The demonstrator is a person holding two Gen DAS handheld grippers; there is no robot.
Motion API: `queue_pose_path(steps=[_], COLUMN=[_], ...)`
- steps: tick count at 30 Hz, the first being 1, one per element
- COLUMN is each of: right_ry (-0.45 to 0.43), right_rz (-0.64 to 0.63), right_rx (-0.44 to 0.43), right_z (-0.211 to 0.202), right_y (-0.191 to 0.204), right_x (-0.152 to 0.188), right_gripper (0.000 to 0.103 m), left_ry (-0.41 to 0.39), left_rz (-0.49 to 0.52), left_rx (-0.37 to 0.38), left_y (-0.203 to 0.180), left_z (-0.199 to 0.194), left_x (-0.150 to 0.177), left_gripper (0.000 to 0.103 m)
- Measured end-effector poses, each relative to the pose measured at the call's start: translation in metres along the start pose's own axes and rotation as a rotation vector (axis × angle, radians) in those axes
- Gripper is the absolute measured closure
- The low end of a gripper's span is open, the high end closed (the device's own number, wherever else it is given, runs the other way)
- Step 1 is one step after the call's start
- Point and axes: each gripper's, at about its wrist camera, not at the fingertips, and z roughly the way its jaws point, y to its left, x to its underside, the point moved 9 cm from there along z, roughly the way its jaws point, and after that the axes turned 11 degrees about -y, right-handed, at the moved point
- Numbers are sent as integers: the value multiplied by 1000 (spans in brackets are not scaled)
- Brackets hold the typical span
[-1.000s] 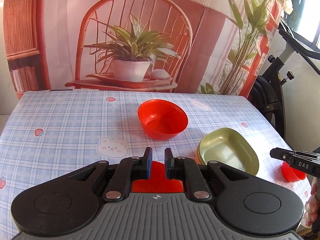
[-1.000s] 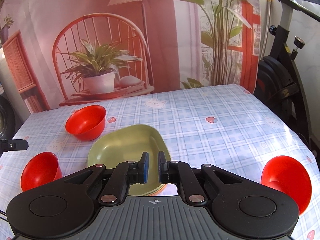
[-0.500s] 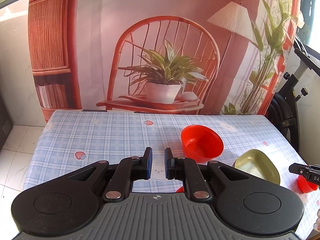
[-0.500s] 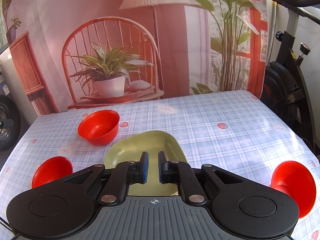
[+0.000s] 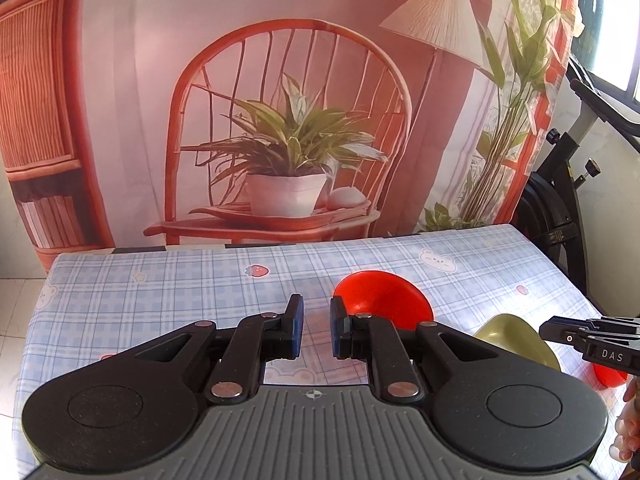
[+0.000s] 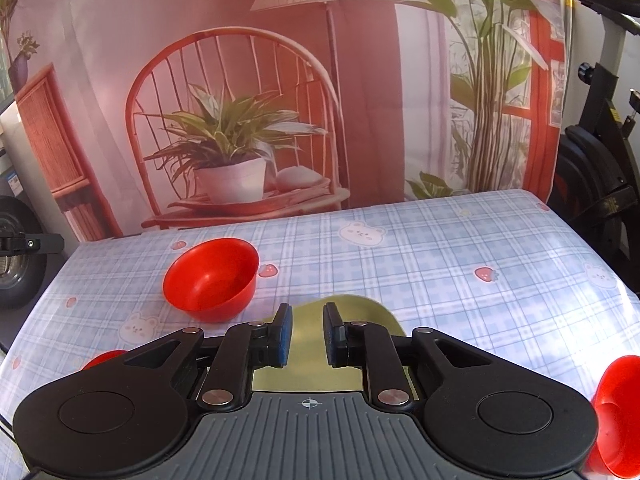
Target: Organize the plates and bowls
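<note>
1. Left gripper [image 5: 316, 330]: held above the near left part of the checked tablecloth [image 5: 180, 292]; its jaws stand slightly apart with nothing between them, so it is released.
2. Near-left red bowl [image 6: 102, 359]: only its rim shows past the right gripper's body, near the left edge of the table.
3. Far red bowl [image 6: 211, 279]: upright on the cloth, left of centre, just beyond the green plate [image 6: 356, 308]; in the left wrist view it sits just right of the left gripper's fingertips.
4. Green plate: rests mid-table, directly under the right gripper [image 6: 307, 338], whose jaws stand slightly apart and empty, so it too is released.
5. Right red bowl [image 6: 618, 412]: tilted at the near right edge of the table, well apart from the plate.
6. Exercise bike [image 6: 600, 160]: stands beyond the table's right side.
</note>
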Motion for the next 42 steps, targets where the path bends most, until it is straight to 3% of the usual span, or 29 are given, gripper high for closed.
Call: queue_pose_path(steps=[3,6,13,20,26,28,29,32,42], right_ry=[16,31,88,150,184,193,201,209,156], right_rz=[15,-5,-13,-6,18,29,36,44,44], right_rx=[-33,-52,-81,-73,-74,-79,-82,-90,-117], right_z=[23,46,98,130,140,142,143,143,107], right_y=[11,21,37,42,41,41,42,46,63], right_x=[-2,-3,1,12,21,24,26,30,13], right_gripper=[86,86,86,83,82,82,82,89,91], left_ry=[17,31,87,131,158,155,156,153,123], left_rz=[-22,-24,-64,-71,-61,-62,-64,-61,-70], left_rx=[32,43,49,75,55,60,61,54,42], left_y=[-5,-9,-6,-10,-12,-12,-12,-12,-12], left_z=[28,53,98,115,119,118,118,116,74], left_x=[5,12,31,50,58,58,58,59,43], left_gripper=[85,67,67,67,69,87,91,92,92])
